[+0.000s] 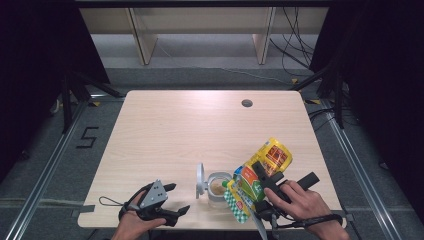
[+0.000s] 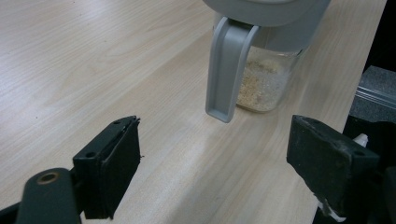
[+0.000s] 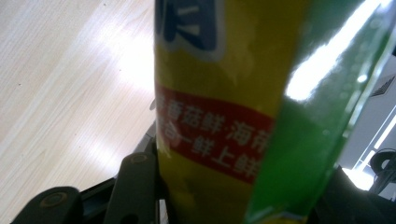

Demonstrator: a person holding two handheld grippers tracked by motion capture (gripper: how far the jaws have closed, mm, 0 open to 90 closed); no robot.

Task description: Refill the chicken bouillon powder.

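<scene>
Near the desk's (image 1: pixel 165 125) front edge, the right gripper (image 1: pixel 261 176) is clamped on a yellow-green packet (image 1: pixel 260 172), tilted over an open jar (image 1: pixel 218 186). Left gripper (image 1: pixel 175 200) sits released, jaws wide, just beside that jar.

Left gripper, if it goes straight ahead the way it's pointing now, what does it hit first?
Most likely the grey handle of the clear jar, which stands ahead of the open left gripper; bare table lies between them. Depth is hard to judge.
</scene>
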